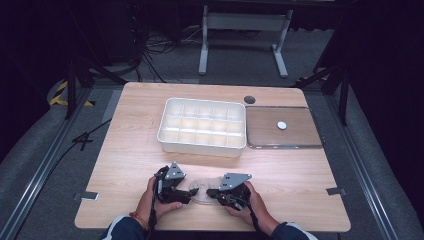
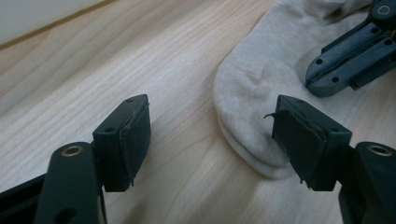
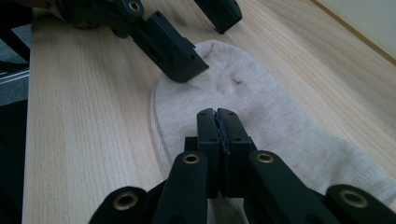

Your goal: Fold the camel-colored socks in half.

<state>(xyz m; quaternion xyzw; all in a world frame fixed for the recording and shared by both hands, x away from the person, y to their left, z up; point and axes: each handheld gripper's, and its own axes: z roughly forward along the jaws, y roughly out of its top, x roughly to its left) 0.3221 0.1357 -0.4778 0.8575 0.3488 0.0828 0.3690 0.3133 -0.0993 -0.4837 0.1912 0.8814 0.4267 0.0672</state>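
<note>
**Sock pinned at near table edge**

Near the front edge of the table, a beige sock lies flat between both grippers. Right gripper: jaws fully closed, sitting on top of the sock; can't tell if any fabric is pinched. Left gripper: jaws apart, straddling the sock's rounded end, one pad right at its edge, nothing clamped. White divided tray sits farther back, well apart.

high view: above, looks down on whole surface | gripper views: low, very close | all share sock
</note>
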